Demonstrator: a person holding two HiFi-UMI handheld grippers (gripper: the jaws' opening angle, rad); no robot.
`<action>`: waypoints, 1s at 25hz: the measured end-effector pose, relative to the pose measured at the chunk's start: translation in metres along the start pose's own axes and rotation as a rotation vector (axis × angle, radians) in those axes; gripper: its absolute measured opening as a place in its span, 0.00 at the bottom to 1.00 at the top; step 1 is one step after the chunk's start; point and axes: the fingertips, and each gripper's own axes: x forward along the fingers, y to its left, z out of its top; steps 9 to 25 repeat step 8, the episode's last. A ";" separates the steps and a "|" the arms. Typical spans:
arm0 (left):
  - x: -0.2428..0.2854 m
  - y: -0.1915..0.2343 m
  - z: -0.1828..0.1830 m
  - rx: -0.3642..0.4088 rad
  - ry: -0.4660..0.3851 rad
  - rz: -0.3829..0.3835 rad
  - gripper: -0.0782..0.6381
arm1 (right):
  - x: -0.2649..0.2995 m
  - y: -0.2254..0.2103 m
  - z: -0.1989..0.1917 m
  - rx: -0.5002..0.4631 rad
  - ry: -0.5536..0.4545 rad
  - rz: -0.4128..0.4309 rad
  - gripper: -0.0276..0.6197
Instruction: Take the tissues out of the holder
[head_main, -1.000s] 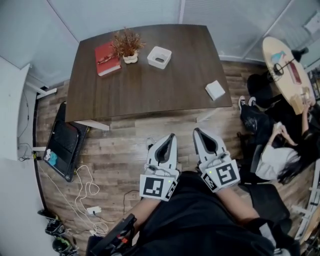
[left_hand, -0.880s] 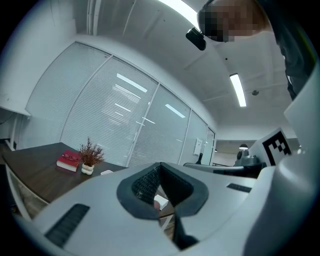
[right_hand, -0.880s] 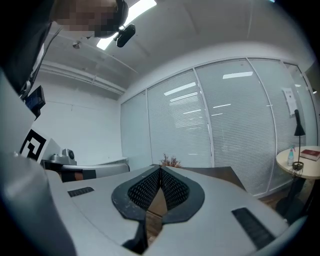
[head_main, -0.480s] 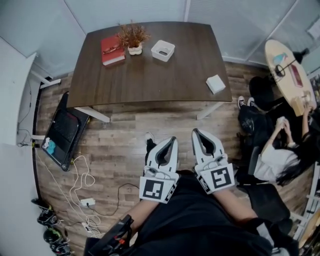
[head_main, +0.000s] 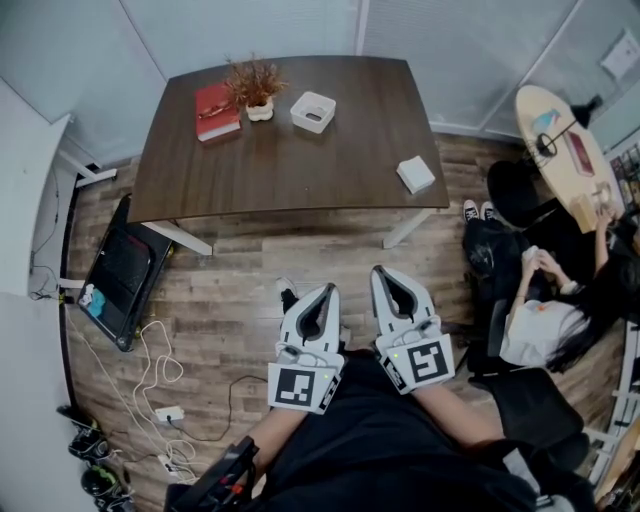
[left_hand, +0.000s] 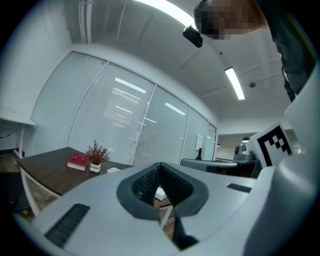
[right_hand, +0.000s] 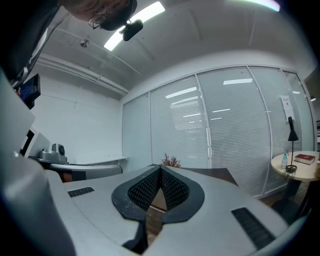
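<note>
The white tissue holder (head_main: 313, 112) stands at the far side of the dark wooden table (head_main: 280, 170), and shows small in the left gripper view (left_hand: 113, 170). A flat white tissue pack (head_main: 415, 174) lies near the table's right front corner. My left gripper (head_main: 327, 290) and right gripper (head_main: 381, 271) hang side by side over the wooden floor, well short of the table, both shut and empty. The left gripper view shows its jaws (left_hand: 160, 165) meeting at the tip. The right gripper's jaws (right_hand: 160, 168) meet likewise.
A red book (head_main: 217, 110) and a small dried plant (head_main: 258, 90) sit left of the holder. A person (head_main: 550, 310) sits at the right beside a round table (head_main: 565, 150). A black panel (head_main: 115, 285) leans at the table's left, with cables (head_main: 160, 370) on the floor.
The head view has shifted a little, so the table and room sit differently in frame. Both grippers have drifted slightly left and down in the picture, still shut and side by side.
</note>
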 end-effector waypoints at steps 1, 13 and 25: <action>0.000 -0.001 0.000 0.003 0.000 -0.002 0.10 | -0.001 0.000 0.000 -0.001 0.000 -0.003 0.06; 0.003 -0.010 0.000 0.022 -0.004 -0.006 0.10 | -0.009 -0.008 -0.004 -0.005 -0.003 -0.025 0.06; 0.003 -0.010 0.000 0.022 -0.004 -0.006 0.10 | -0.009 -0.008 -0.004 -0.005 -0.003 -0.025 0.06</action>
